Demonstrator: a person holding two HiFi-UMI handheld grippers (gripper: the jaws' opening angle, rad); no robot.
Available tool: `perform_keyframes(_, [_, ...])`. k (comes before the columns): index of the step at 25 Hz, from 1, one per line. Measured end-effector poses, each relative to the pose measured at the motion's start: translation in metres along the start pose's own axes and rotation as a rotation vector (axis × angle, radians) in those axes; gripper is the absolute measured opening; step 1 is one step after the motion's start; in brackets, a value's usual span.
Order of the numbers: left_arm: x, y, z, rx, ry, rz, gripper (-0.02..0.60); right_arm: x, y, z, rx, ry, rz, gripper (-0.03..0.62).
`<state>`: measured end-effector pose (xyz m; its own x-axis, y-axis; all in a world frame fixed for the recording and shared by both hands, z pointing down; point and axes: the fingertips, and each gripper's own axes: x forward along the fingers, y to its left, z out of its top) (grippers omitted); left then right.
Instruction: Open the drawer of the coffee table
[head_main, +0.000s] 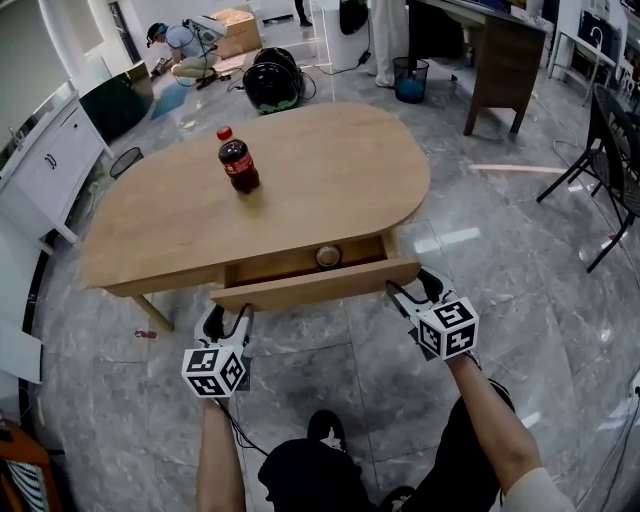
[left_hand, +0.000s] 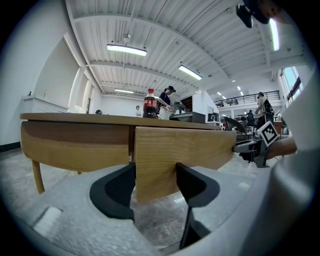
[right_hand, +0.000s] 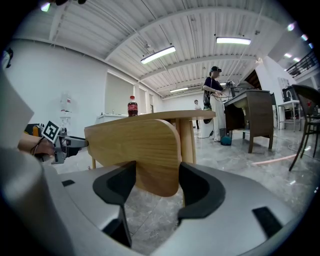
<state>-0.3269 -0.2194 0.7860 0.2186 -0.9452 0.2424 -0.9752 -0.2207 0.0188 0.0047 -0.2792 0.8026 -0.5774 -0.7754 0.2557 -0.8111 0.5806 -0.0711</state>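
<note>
The oval wooden coffee table (head_main: 310, 185) has its drawer pulled partly out, with a small round thing (head_main: 328, 256) lying inside. My left gripper (head_main: 226, 316) is shut on the left end of the drawer front (head_main: 315, 285). My right gripper (head_main: 414, 287) is shut on its rounded right end. In the left gripper view the panel (left_hand: 180, 145) sits between the jaws of the gripper (left_hand: 155, 185), and the other gripper (left_hand: 257, 145) shows at its far end. The right gripper view shows the same drawer front (right_hand: 135, 150) inside its gripper (right_hand: 157, 182).
A cola bottle (head_main: 238, 162) stands on the tabletop. Behind the table lie a black bag (head_main: 272, 80), a bin (head_main: 410, 78) and a dark desk (head_main: 500, 60). A white cabinet (head_main: 50, 160) lines the left, and a black chair (head_main: 610, 150) stands at the right. A person (head_main: 185, 45) crouches far back.
</note>
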Motion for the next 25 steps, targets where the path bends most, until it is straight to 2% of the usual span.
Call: perform_keyframes(25, [-0.037, -0.02, -0.008, -0.001, 0.012, 0.01, 0.247, -0.035, 0.013, -0.01, -0.005, 0.013, 0.009, 0.285])
